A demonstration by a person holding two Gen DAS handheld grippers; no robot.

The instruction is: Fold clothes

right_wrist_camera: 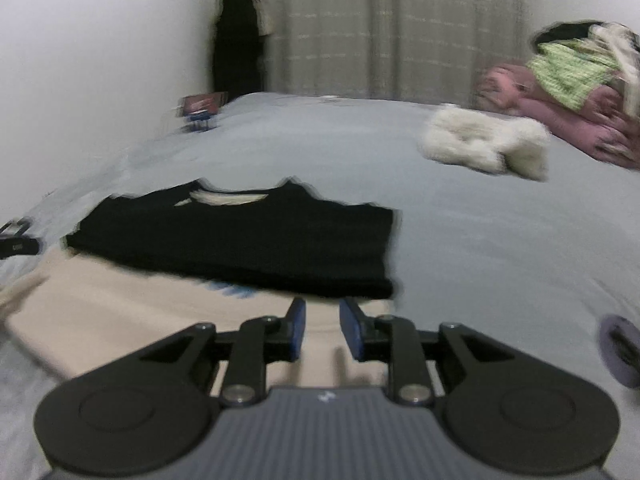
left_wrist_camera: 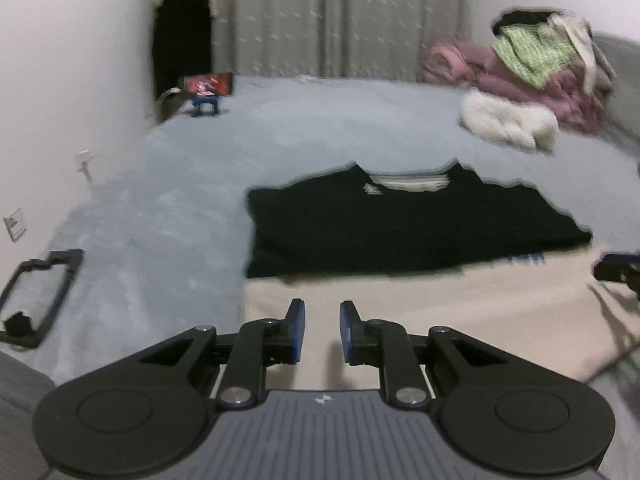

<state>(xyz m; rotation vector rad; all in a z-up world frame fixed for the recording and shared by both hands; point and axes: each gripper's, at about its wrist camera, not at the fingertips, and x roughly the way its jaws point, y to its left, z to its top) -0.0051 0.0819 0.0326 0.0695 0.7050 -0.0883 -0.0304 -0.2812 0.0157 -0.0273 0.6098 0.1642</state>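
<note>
both the left gripper (left_wrist_camera: pixel 322 330) and right gripper (right_wrist_camera: pixel 322 328) hover partly open and empty over the near cream cloth (left_wrist_camera: pixel 440 308), with the folded black shirt (left_wrist_camera: pixel 400 228) lying just beyond on the grey bed (left_wrist_camera: pixel 180 184).

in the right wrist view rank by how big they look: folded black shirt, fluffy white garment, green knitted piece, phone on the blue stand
1. folded black shirt
2. fluffy white garment
3. green knitted piece, partly cut off at the edge, so close to 2
4. phone on the blue stand, farthest away
</note>
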